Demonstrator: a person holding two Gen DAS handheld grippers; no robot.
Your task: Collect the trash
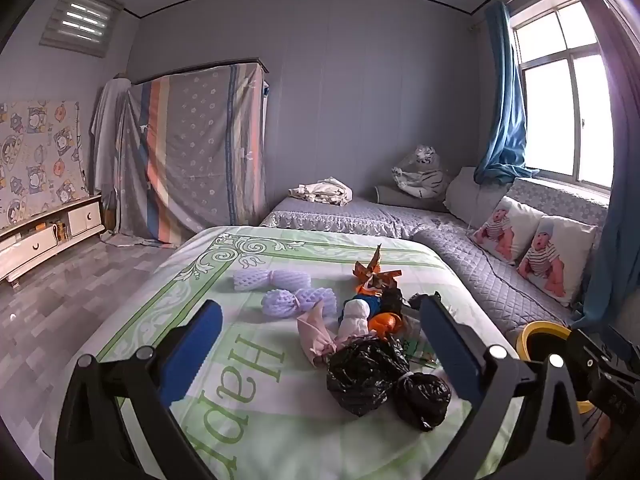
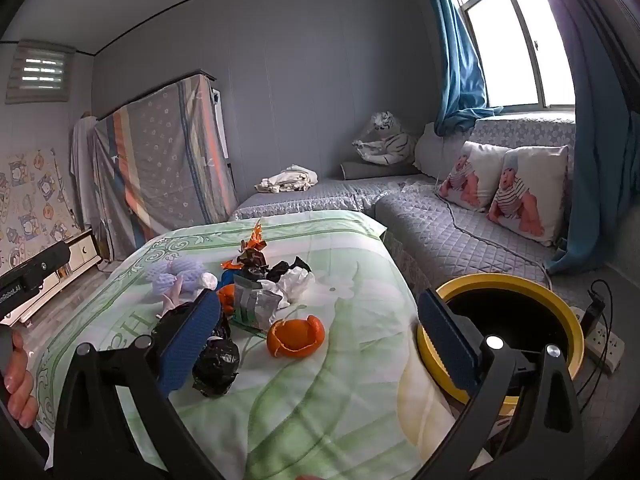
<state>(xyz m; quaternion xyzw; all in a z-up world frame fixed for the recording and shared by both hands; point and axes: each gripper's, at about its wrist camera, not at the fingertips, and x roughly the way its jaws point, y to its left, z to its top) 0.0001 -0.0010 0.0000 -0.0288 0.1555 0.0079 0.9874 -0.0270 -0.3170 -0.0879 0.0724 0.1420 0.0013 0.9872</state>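
Hovering wide open and empty-handed, the left tool (image 1: pixel 320 336) and the right tool (image 2: pixel 320 320) hang above a bed (image 2: pixel 340 380) spread with a green-and-white floral cover, where the trash lies scattered in a loose heap. Nearest the left tool sit two knotted black plastic bags (image 1: pixel 362 376), touching each other, with a pink wrapper (image 1: pixel 316 334) just beside them and two pale purple foam fruit nets (image 1: pixel 298 302) farther up the cover. An orange peel (image 2: pixel 296 338) rests apart from the pile, between the right tool's blue fingers (image 2: pixel 188 340) as that camera sees it. Behind it stand a crumpled silver foil pack (image 2: pixel 256 304), white tissue (image 2: pixel 298 282) and an orange-and-brown wrapper (image 2: pixel 252 246). A yellow-rimmed bin (image 2: pixel 560 304) with a dark interior waits just beside the bed's right edge, near a power strip (image 2: pixel 604 346) on the floor. A person's fingertips (image 2: pixel 18 384) show at the left margin of the right wrist view.
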